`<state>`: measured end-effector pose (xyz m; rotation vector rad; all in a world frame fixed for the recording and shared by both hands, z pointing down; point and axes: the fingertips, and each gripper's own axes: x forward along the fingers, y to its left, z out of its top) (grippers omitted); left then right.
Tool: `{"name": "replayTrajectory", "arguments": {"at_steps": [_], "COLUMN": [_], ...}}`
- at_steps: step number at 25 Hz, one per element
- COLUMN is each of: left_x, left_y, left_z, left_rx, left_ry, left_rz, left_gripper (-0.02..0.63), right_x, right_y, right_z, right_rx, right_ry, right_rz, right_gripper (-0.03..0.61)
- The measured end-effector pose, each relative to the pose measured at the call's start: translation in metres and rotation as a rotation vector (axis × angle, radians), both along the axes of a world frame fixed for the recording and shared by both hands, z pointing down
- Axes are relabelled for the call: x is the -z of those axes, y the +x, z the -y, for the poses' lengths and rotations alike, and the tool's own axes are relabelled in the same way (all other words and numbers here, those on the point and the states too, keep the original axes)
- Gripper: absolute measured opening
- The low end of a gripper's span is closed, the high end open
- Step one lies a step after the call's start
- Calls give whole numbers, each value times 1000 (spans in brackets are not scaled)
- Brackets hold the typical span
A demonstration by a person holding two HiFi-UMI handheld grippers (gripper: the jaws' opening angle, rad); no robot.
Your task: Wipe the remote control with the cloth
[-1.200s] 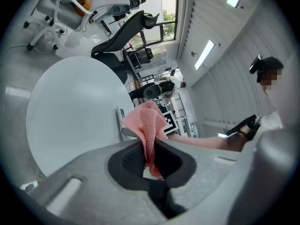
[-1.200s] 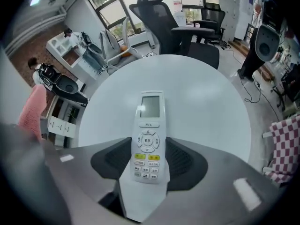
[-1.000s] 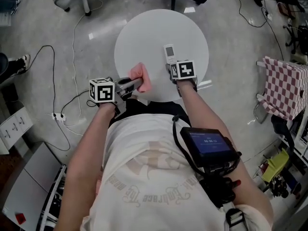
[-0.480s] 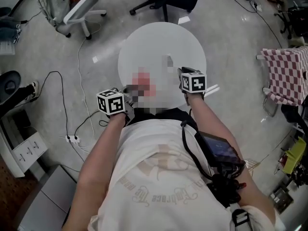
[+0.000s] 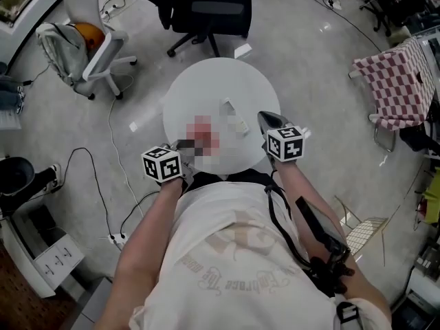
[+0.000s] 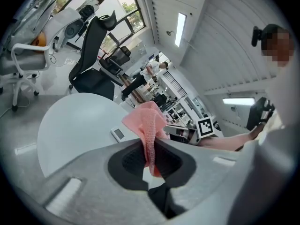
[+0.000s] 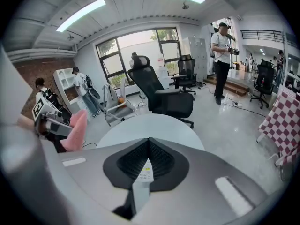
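My left gripper [image 6: 151,159] is shut on a pink cloth [image 6: 147,125], which bunches up above the jaws and hangs over the near edge of the round white table [image 5: 206,88]. My right gripper [image 7: 147,165] has just been closing and now pinches a thin white remote control [image 7: 145,173] edge-on, with its buttons showing. It hovers above the table's right side, marker cube [image 5: 285,143] uppermost. In the left gripper view the right gripper [image 6: 185,132] hangs just right of the cloth. A small white device with a grey screen [image 6: 118,134] lies flat on the table.
A black office chair [image 5: 210,12] stands behind the table and a white chair [image 5: 89,40] to the far left. A checked cloth on a rack [image 5: 399,81] is at the right. Cables [image 5: 103,177] trail on the floor. A person [image 7: 222,55] stands in the background.
The right gripper has lifted off the table and its jaws have shut on the remote. The left gripper has risen a little with the cloth. The head camera has tilted forward.
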<state>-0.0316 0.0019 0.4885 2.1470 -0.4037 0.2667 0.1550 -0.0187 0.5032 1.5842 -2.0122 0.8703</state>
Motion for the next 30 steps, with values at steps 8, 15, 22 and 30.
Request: {"name": "replayTrajectory", "arguments": {"at_steps": [8,15,22,30], "left_x": [41,62,68,65], "left_y": [14,22,28,28], "left_z": [3,1,-5,-11], "left_rx": [-106,-134,-158,-166], "left_ry": [280,379,389,383], "left_rz": [41,48,39,50], "left_gripper": [18,18,18,18], "right_x": [56,84,96,92], "right_y": [-19,-27,-31,-31], "right_z": [-34,-45,-49,-59], "right_rx": [116,135,130,120], "right_ry": [196,275,309,317], "right_rz": [19,50,63,69], "right_gripper": [5,6,6,6]}}
